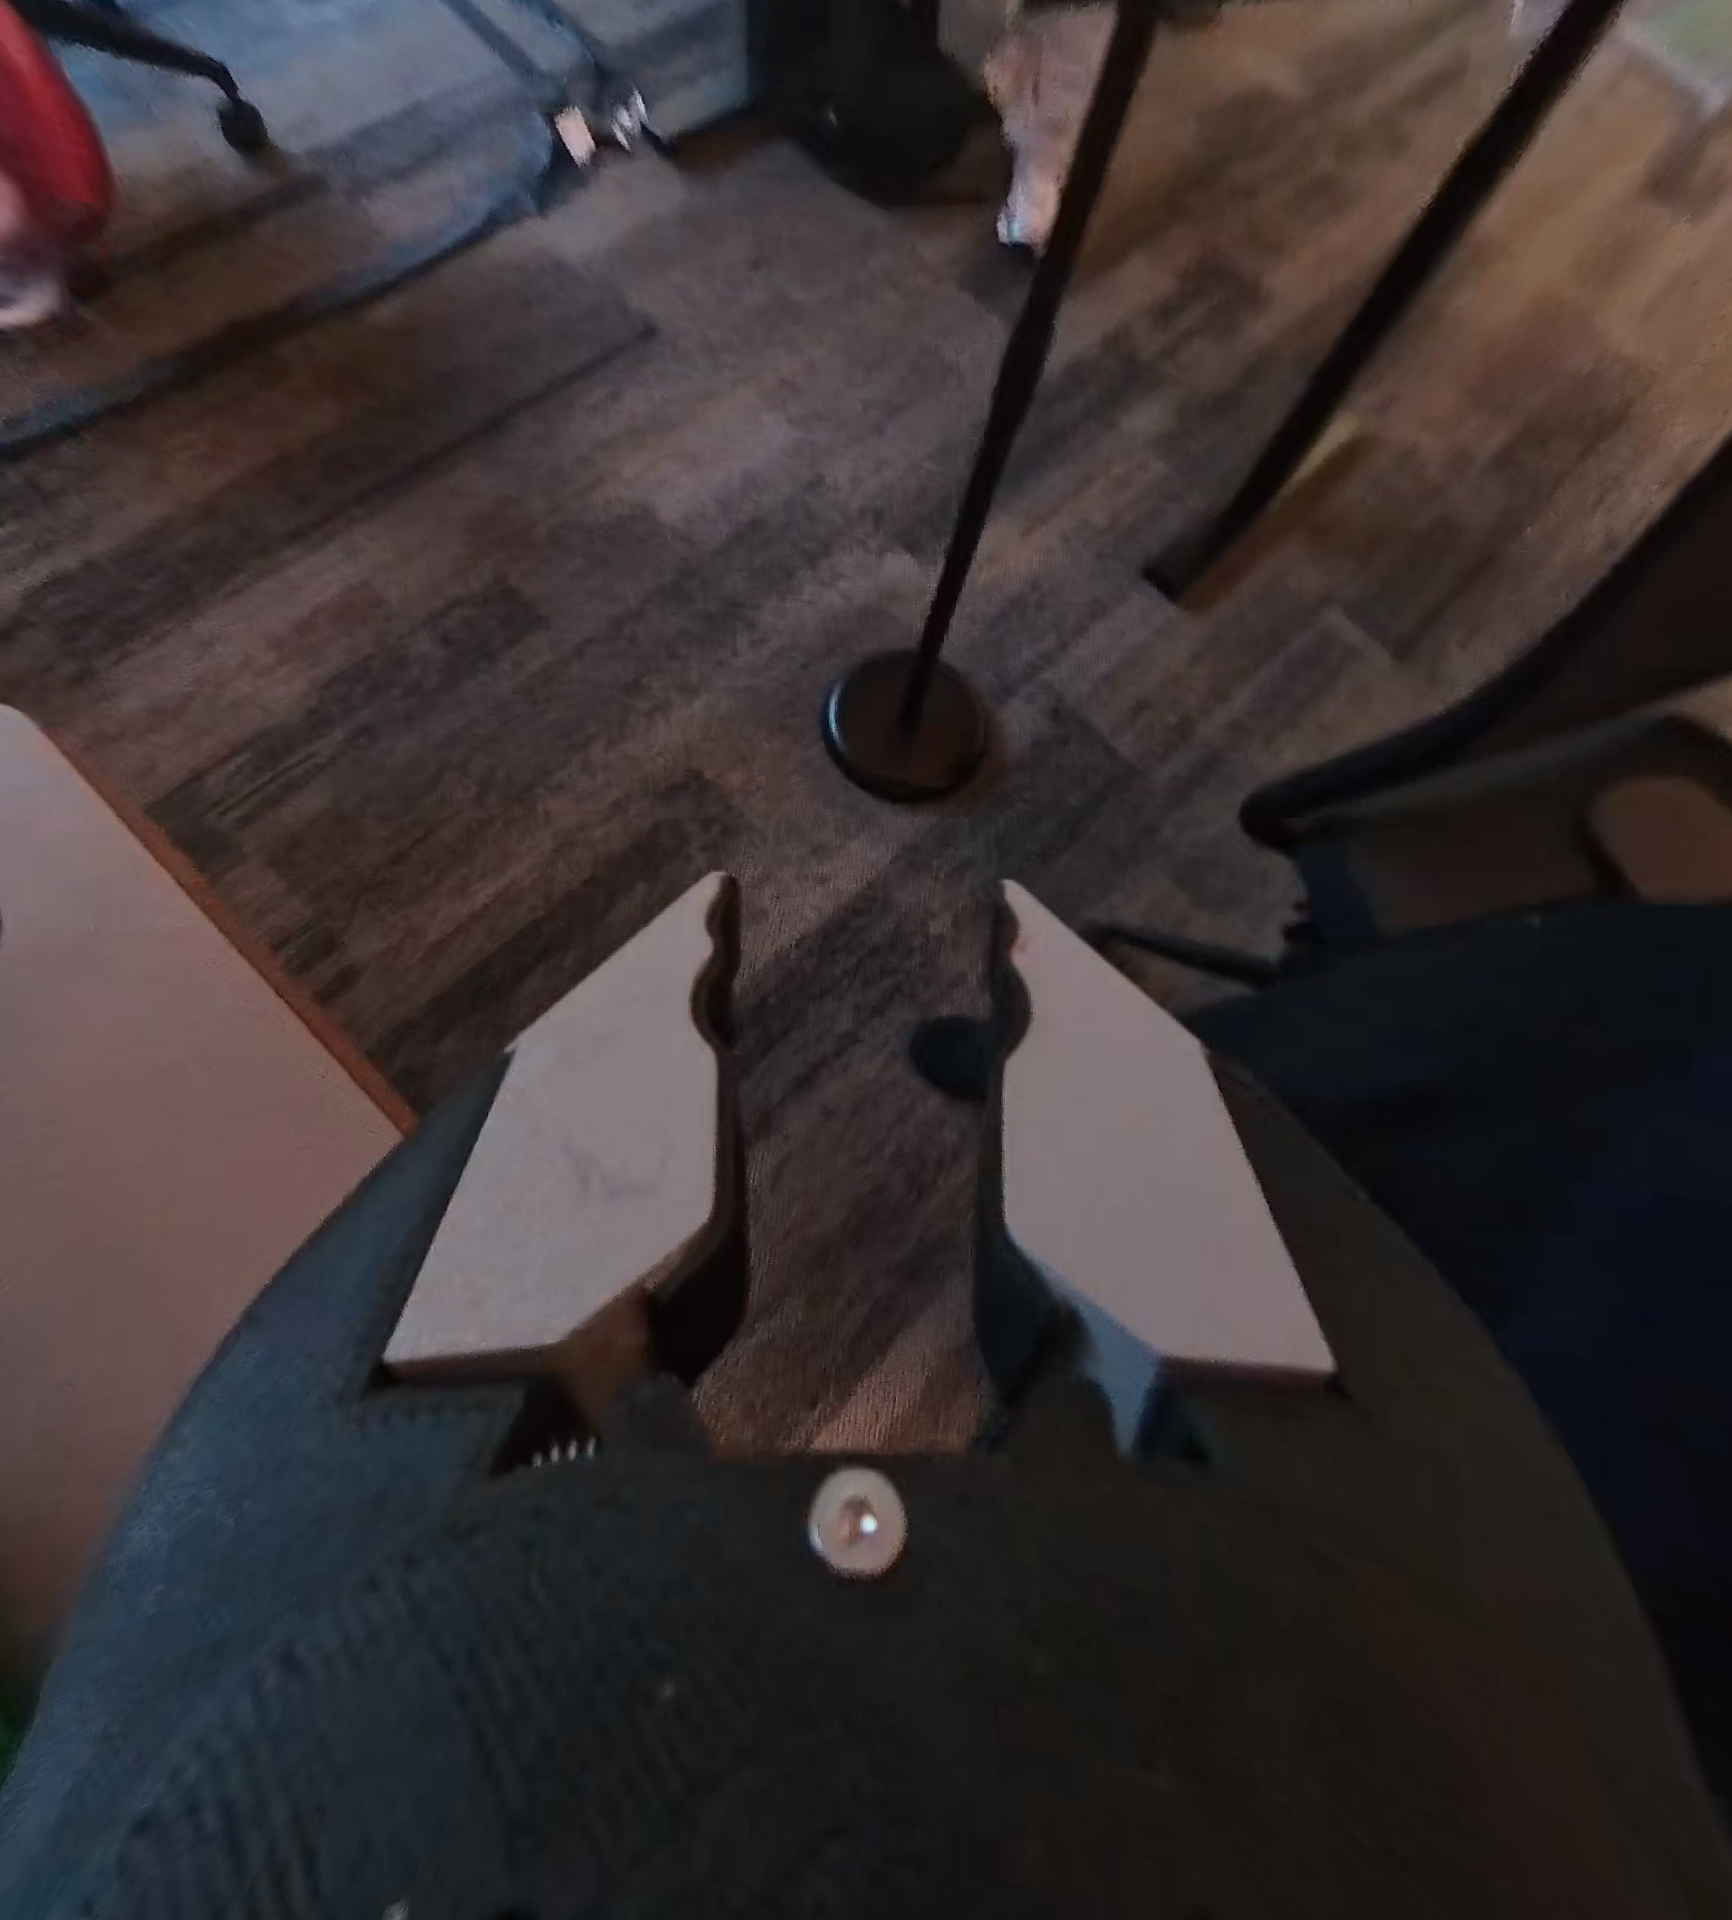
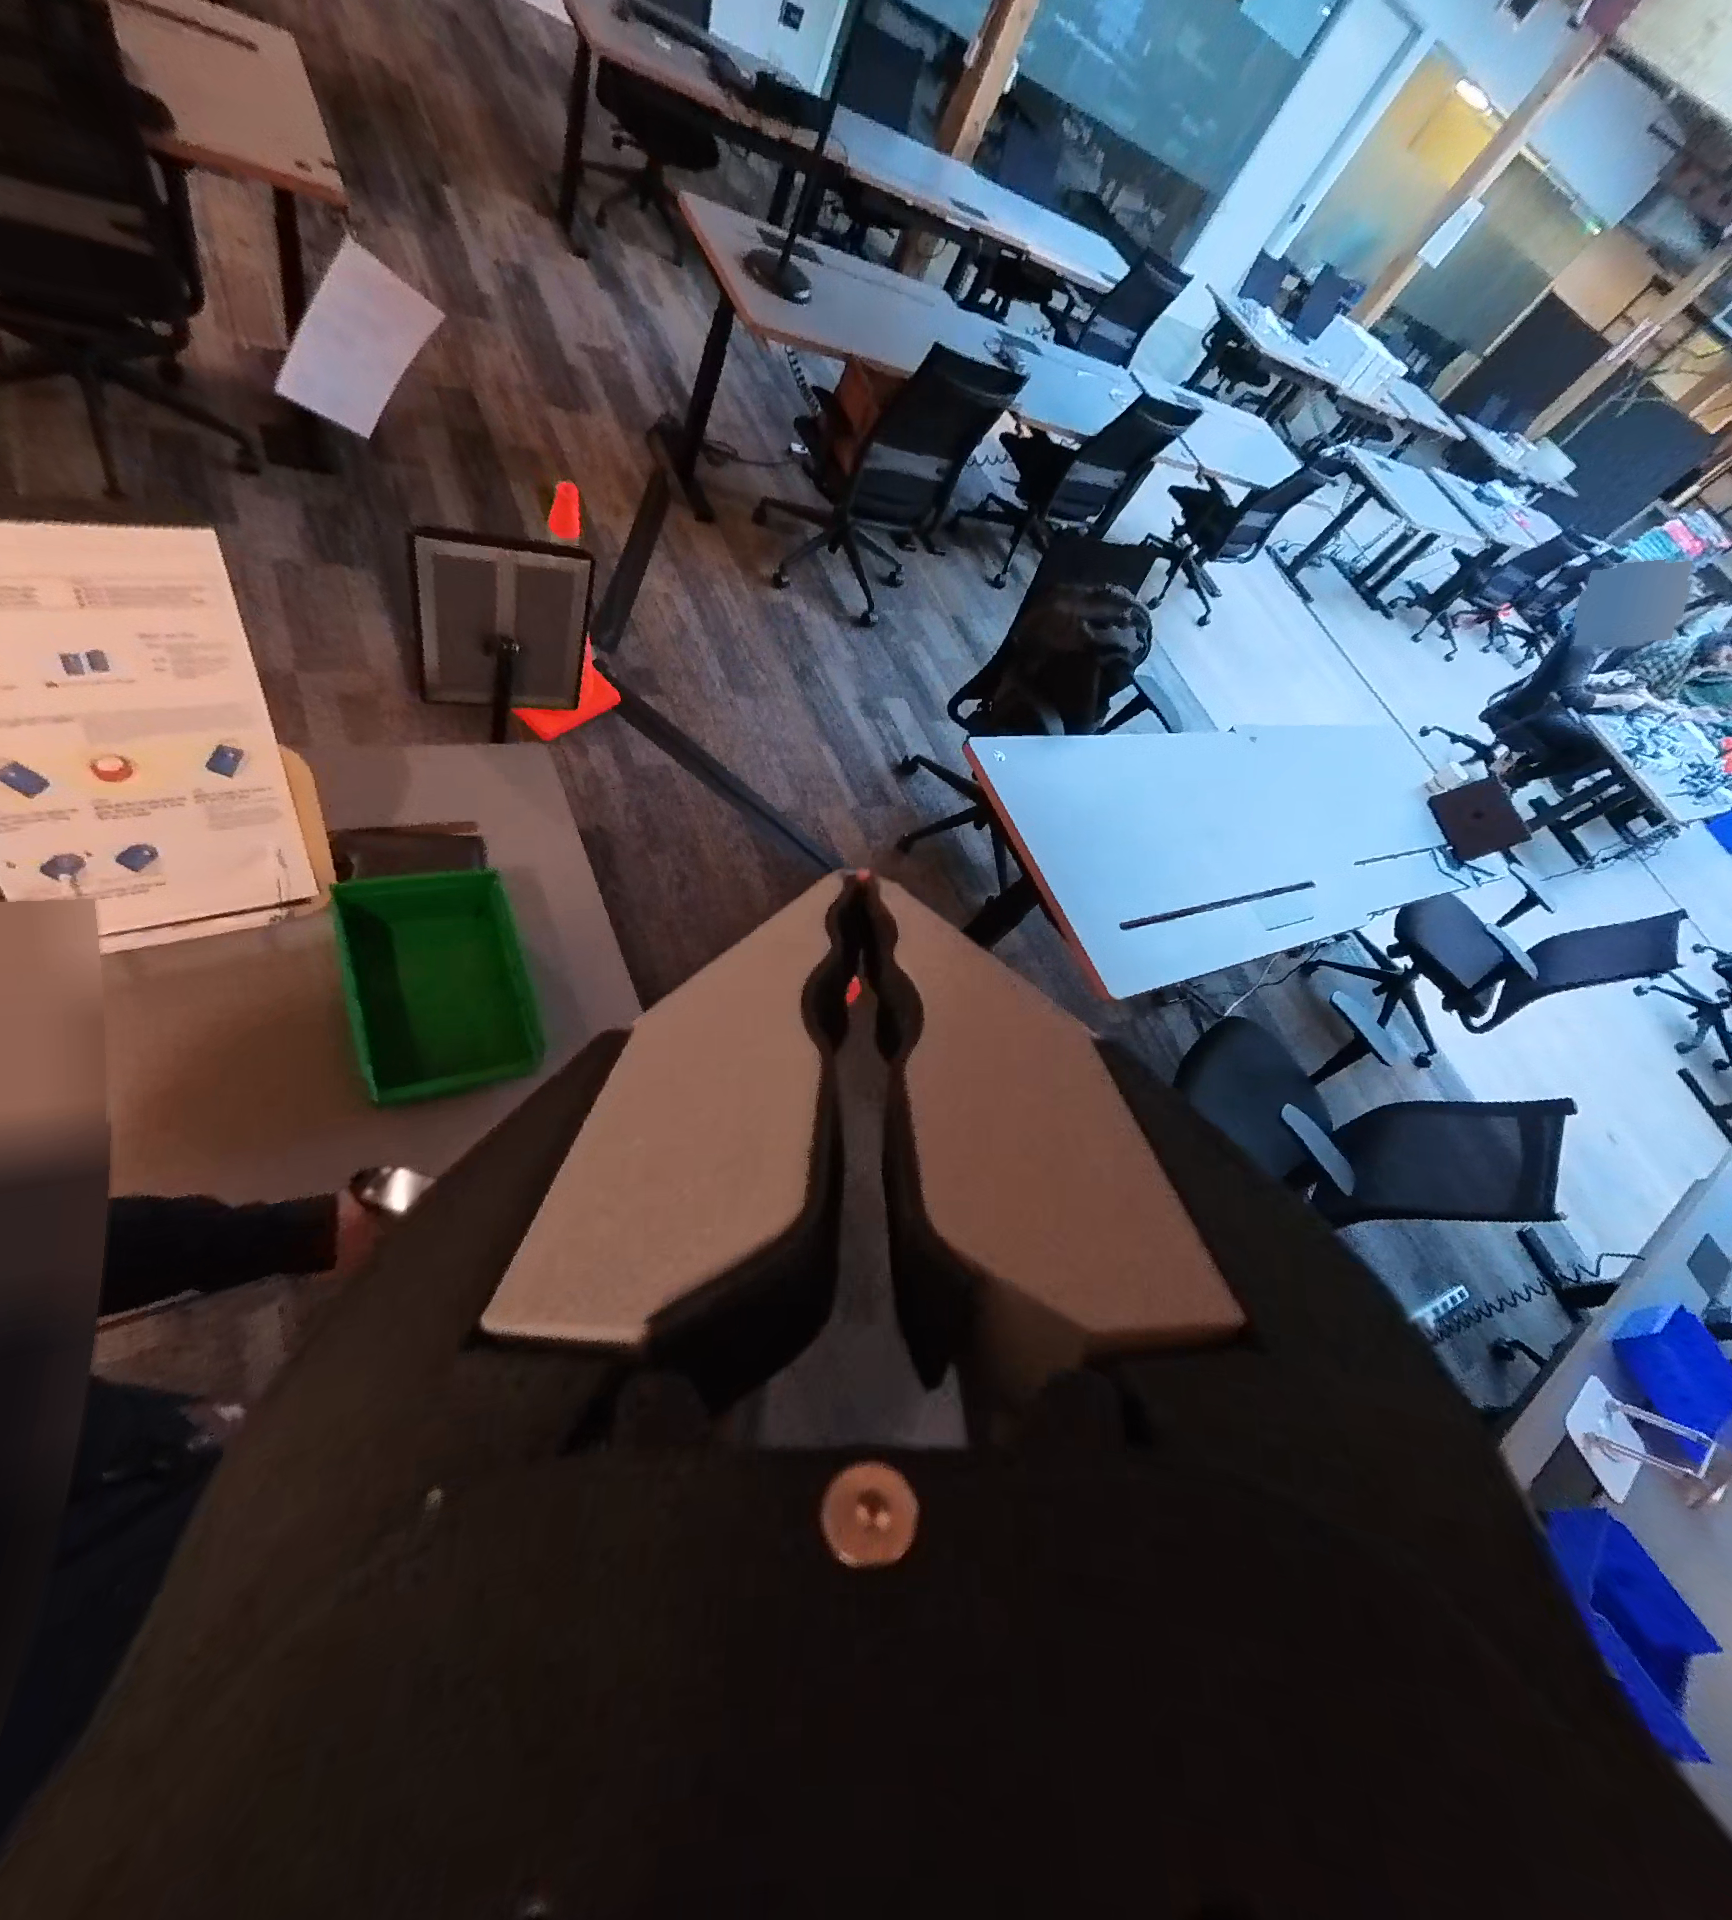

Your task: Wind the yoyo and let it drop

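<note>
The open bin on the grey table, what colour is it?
Bright green. The bin shows best in the right wrist view, left of the fingers.

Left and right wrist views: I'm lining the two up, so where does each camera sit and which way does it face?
Left wrist view: behind the open left tool, looking down at carpet and a black stand base; blurred red yoyo top left.
Right wrist view: behind the shut right tool, facing across desks and chairs; a dark sleeve shows.
Shared: green bin.
</note>
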Demonstrator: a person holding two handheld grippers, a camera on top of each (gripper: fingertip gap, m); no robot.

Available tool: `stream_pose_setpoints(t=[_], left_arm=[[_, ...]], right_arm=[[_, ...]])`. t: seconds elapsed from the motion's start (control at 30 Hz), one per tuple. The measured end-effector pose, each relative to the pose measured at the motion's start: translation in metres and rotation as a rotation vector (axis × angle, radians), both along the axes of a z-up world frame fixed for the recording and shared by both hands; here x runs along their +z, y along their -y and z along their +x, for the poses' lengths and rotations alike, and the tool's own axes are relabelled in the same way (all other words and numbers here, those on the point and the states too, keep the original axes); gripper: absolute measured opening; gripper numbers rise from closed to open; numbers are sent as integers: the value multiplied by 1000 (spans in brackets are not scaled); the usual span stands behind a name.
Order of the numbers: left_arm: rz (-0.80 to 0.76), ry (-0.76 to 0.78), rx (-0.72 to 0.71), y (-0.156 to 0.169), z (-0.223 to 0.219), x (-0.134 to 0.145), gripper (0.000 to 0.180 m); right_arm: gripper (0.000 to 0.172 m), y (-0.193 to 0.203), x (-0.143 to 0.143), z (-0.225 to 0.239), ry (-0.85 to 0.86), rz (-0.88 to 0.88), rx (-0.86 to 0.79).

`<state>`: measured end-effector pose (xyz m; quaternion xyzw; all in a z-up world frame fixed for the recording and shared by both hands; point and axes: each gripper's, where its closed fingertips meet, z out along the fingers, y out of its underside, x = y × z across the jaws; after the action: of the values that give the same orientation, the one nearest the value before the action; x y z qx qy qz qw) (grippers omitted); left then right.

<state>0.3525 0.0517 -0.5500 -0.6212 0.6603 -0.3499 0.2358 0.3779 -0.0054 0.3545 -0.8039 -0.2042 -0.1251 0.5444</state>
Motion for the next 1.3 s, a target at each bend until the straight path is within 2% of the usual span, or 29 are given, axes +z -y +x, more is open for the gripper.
stream_pose_setpoints(t=[0.2, 0.27, 0.4, 0.47, 0.53, 0.6, 0.67, 0.8, 0.9, 1.0, 1.07, 1.17, 1.3], left_arm=[[-26, 34, 188, -60, 35, -4, 50], [-55, 67, 224, -67, 44, -7, 48], [-129, 14, 182, -39, 53, -32, 50], [-147, 19, 122, -14, 53, -37, 47], [-242, 78, -1, 28, 54, -25, 28], [-270, 125, -92, 60, 51, -11, 8], [-265, 169, -166, 83, 49, 3, 3], [-186, 174, -226, 98, 44, 15, 3], [-141, 120, -231, 98, 38, 12, 3], [-60, 96, -187, 84, 26, 16, 3], [29, 56, -144, 63, 11, 15, 3], [211, -6, -15, 1, -28, 16, 3], [215, -5, 222, -90, -99, 40, 3]], right_arm=[[0, -16, 28, 7, -38, 68, -29], [0, -21, 33, 5, -43, 80, -30], [0, -26, 35, -6, -23, 76, -19], [0, -26, 32, -15, 2, 66, -5], [0, -27, 26, -21, 22, 50, 1], [0, -27, 21, -24, 31, 40, 4], [0, -27, 17, -24, 36, 32, 7], [0, -24, 8, -13, 43, 17, -11], [0, -18, -8, 5, 45, -15, -35], [0, -5, -45, 42, 62, -87, -92], [0, 10, -75, 76, 46, -135, -140], [0, 50, -124, 130, -61, -181, -178], [0, 134, -198, 215, -235, -185, -283]])
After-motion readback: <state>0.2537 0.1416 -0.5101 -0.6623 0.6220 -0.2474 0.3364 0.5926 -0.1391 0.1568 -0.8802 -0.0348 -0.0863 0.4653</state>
